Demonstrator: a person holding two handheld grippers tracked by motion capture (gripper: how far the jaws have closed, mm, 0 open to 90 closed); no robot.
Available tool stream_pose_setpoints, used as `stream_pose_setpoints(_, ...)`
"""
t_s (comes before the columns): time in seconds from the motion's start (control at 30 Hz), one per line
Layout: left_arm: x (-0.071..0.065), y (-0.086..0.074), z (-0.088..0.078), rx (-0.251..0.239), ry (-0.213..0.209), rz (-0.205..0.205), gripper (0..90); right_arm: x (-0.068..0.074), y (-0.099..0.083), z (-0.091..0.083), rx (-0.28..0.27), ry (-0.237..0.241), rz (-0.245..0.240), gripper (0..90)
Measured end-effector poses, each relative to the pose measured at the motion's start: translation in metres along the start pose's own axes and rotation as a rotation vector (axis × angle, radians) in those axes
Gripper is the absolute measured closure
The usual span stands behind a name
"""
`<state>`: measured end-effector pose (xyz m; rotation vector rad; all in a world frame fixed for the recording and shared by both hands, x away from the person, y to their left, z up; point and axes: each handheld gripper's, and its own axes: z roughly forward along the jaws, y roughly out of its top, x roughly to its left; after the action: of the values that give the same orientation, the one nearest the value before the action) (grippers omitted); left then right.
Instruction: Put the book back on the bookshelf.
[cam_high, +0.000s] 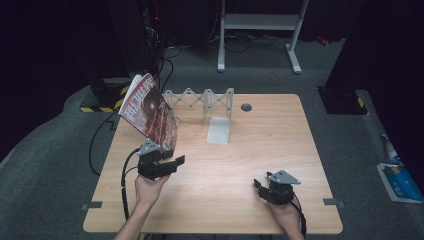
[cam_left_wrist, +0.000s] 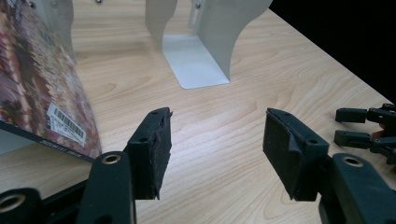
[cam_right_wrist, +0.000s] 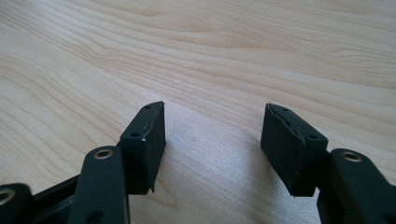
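Dark floor and cables surround a pale wooden table (cam_high: 225, 170) in the high view. At its far edge stands a white expanding book rack (cam_high: 200, 100) with a flat base plate reaching toward the person; its slots look empty. A magazine (cam_high: 149, 111) with a red cover leans tilted at the rack's left end, its lower edge hidden behind the left gripper (cam_high: 172, 162), so whether the two touch cannot be told from here. The right gripper (cam_high: 261, 186) rests low near the table's front right, well apart from the magazine.

From the left gripper view, the left gripper (cam_left_wrist: 217, 135) has its jaws spread wide with bare wood between them. The magazine (cam_left_wrist: 42, 93) stands just to their left, cut off by the frame, barcode showing. The rack's (cam_left_wrist: 196, 56) white divider and base lie ahead, tops cropped.

From the right gripper view, the right gripper (cam_right_wrist: 212, 130) is spread wide above plain table (cam_right_wrist: 210, 46), holding nothing.
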<state>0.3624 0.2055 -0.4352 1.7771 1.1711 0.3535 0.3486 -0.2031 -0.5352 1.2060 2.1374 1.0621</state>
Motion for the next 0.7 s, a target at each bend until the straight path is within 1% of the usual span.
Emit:
stream_pose_setpoints(0.07,-0.001,-0.001,0.002,0.003,-0.006,-0.007,42.1,0.000,0.000,0.000,-0.001,0.001,0.001,40.3)
stream_pose_setpoints(0.13,0.000,-0.002,0.004,0.010,-0.004,-0.001,42.1,0.000,0.000,0.000,-0.001,0.001,0.001,40.3)
stream_pose_setpoints(0.23,0.000,-0.004,0.006,0.010,-0.007,-0.013,42.2,0.000,0.000,0.000,-0.001,0.000,0.001,40.3)
stream_pose_setpoints(0.43,0.000,-0.008,0.011,0.020,-0.028,-0.035,42.3,0.000,0.000,0.000,0.000,0.000,0.000,40.3)
stream_pose_setpoints(0.7,-0.001,-0.012,0.017,0.025,-0.025,-0.037,42.5,0.000,0.000,0.000,-0.001,0.000,0.001,40.3)
